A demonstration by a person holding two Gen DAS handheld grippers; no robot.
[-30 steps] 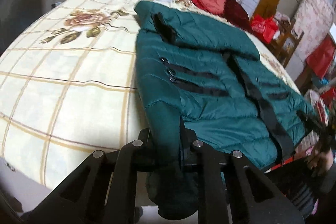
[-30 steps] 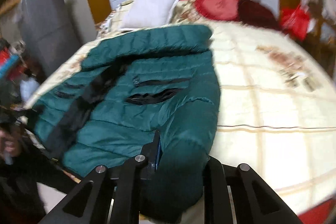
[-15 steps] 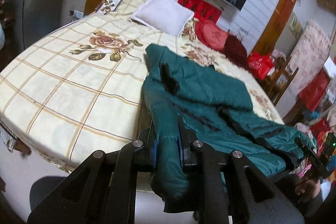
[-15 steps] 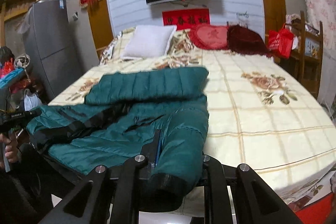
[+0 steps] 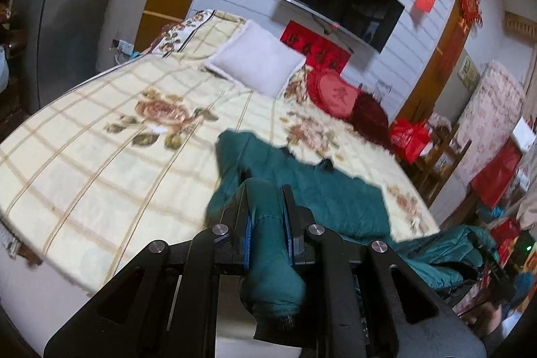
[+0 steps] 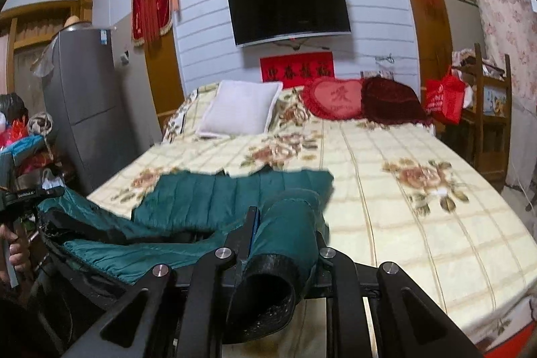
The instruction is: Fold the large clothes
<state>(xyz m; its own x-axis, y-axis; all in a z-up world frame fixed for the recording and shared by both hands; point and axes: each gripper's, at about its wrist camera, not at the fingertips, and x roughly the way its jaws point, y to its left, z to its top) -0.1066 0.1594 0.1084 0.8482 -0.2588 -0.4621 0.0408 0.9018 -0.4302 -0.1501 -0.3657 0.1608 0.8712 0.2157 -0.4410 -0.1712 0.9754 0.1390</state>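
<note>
A dark green puffer jacket [image 5: 322, 200] lies partly on the bed and is lifted at its near end. My left gripper [image 5: 266, 207] is shut on one sleeve near its black cuff, which hangs below the fingers. My right gripper [image 6: 285, 223] is shut on the other sleeve [image 6: 288, 223], whose black cuff opening faces the camera. The jacket's body [image 6: 214, 200] sags between the two grippers off the near bed edge. Its hood end rests on the bedspread.
The bed [image 6: 419, 207] has a cream checked, rose-printed spread. A white pillow [image 6: 238, 109] and red cushions [image 6: 335, 98] lie at the head. A grey fridge [image 6: 84, 96] stands left, a wooden chair with a red bag [image 6: 443, 96] right. A TV [image 6: 288, 9] hangs on the wall.
Both grippers have risen and pulled back with the sleeves. The jacket, flat on the bed before, is now lifted and dragged toward the near edge, bunching up.
</note>
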